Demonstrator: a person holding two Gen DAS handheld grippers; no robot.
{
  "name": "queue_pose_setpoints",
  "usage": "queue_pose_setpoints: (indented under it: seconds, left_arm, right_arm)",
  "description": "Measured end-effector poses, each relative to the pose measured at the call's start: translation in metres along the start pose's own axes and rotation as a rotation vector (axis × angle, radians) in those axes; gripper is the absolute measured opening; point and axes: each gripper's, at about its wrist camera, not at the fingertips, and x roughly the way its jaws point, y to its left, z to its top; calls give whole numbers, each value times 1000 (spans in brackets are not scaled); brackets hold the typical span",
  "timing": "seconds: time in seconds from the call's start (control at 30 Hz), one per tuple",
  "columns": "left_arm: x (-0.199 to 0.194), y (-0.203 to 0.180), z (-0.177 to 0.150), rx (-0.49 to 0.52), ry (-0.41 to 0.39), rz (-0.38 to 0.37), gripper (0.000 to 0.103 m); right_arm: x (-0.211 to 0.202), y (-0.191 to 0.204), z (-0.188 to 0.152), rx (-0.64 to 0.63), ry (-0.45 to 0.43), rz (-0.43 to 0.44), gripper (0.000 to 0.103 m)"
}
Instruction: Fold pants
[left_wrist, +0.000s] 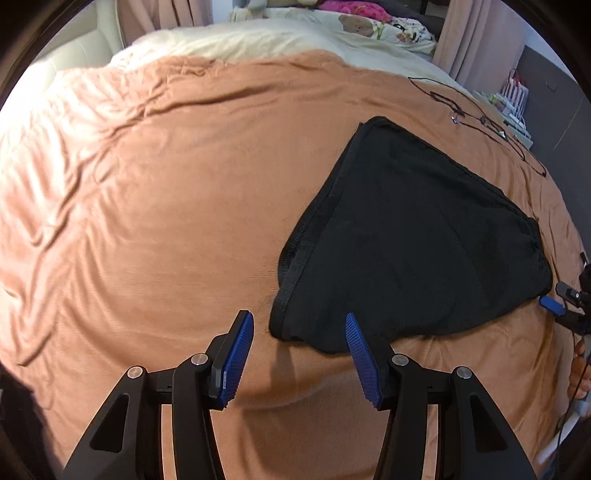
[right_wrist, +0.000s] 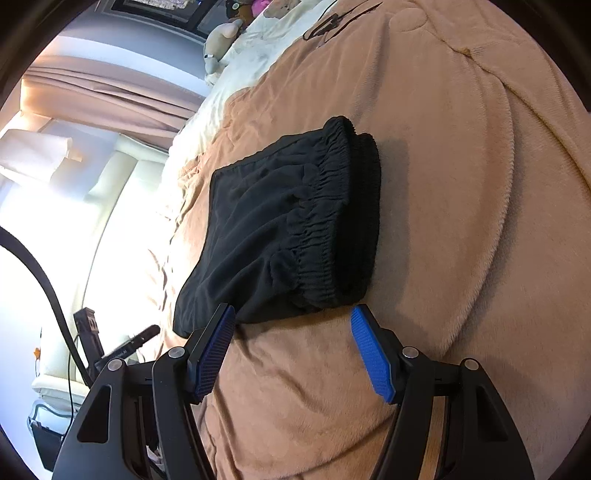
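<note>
The black pants (left_wrist: 410, 236) lie folded into a compact stack on a tan blanket (left_wrist: 166, 206). In the left wrist view my left gripper (left_wrist: 299, 325) hovers open just before the stack's near left corner, nothing between its blue pads. The right gripper's blue tip (left_wrist: 550, 304) shows at the stack's right edge. In the right wrist view the pants (right_wrist: 280, 229) show their gathered elastic waistband (right_wrist: 325, 229) on top. My right gripper (right_wrist: 293, 314) stands open just short of the near edge, pads apart from the cloth.
A black cable (left_wrist: 480, 118) trails over the blanket at the far right. Cream bedding (left_wrist: 295, 37) and soft toys (left_wrist: 351, 7) lie at the head of the bed. Curtains (right_wrist: 110, 92) and a pale padded wall (right_wrist: 122, 192) flank the bed's side.
</note>
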Motion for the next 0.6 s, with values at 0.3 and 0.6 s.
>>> queue_pose_setpoints:
  seconds: [0.3, 0.6]
  left_arm:
    - [44, 8, 8, -15, 26, -49, 55]
    - [64, 4, 18, -1, 27, -69, 64]
  right_arm:
    - [14, -12, 2, 19, -25, 4, 64]
    - [26, -2, 1, 6, -30, -8, 64]
